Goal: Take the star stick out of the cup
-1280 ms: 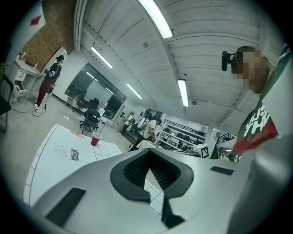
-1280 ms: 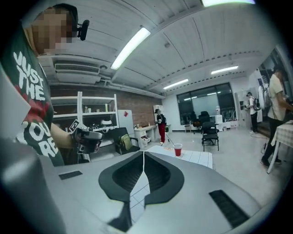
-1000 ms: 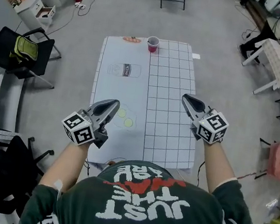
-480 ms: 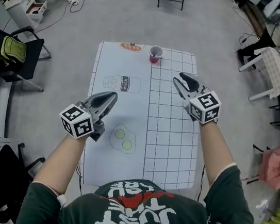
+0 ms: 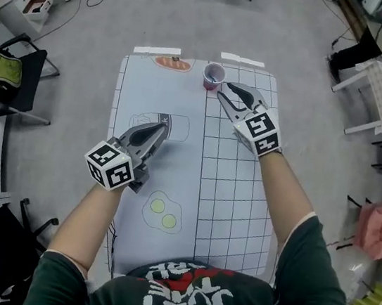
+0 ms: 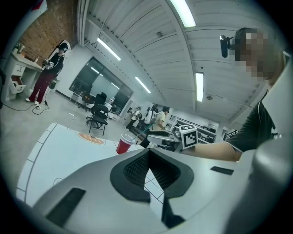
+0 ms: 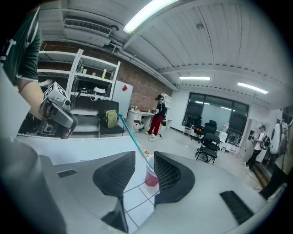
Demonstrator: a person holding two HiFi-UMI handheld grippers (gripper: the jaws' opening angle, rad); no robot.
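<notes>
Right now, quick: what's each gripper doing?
Left gripper: closed, empty.
Right gripper: open, jaws just opened, nothing between them; red cup with its stick stands just ahead.

The cup [image 5: 214,76] is stood at the far edge of the counter [image 5: 235,190]; room is left on its near left side.

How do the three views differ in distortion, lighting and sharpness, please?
Head view: sharp, evenly lit, edges slightly bowed, cup tiny. Left gripper view: heavy fisheye, dark corners, bright ceiling lights, mosaic patch top right. Right gripper view: same fisheye, with cup and stick sharp.
</notes>
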